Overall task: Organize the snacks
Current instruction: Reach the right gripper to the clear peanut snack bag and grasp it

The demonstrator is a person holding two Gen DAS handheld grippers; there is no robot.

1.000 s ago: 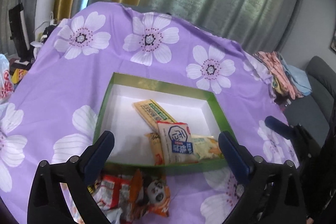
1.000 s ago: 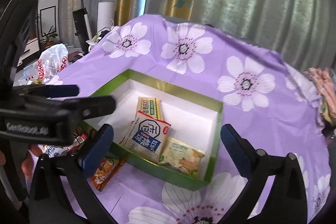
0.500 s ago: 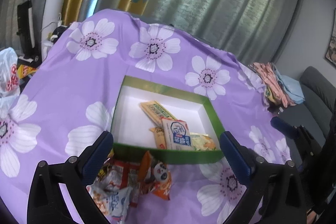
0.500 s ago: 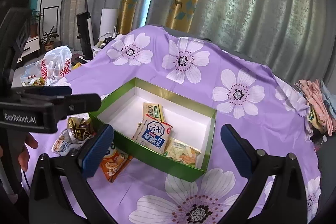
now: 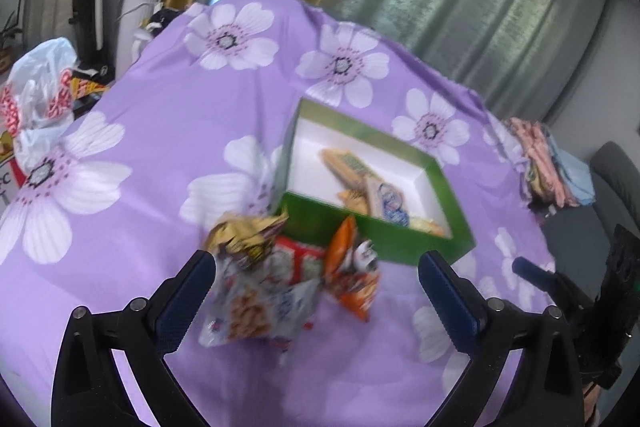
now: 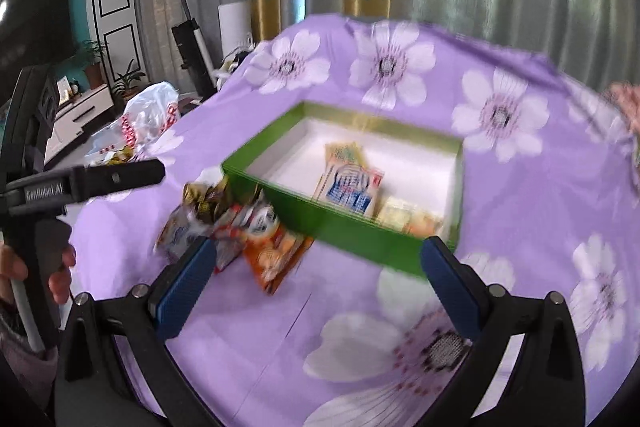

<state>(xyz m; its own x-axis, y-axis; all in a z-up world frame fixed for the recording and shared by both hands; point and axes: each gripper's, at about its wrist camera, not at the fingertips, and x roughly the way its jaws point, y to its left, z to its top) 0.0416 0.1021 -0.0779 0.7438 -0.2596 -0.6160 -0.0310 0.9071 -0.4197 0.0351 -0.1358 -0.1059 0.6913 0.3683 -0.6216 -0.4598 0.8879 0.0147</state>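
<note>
your left gripper hangs with its jaws spread wide and nothing in them, above the loose snack pile that lies on the purple cloth just outside the near wall of the green box. this view is blurred, but a few packets already lie inside the box, so i judge you are between picks, about to take the next one. an orange packet sits nearest the box; lower over one packet and close on it alone.

in the right wrist view your right gripper is likewise spread and empty, near the box corner. the left tool's finger reaches in above the pile's far side, so keep the two apart. a plastic bag lies off the table's far edge.
</note>
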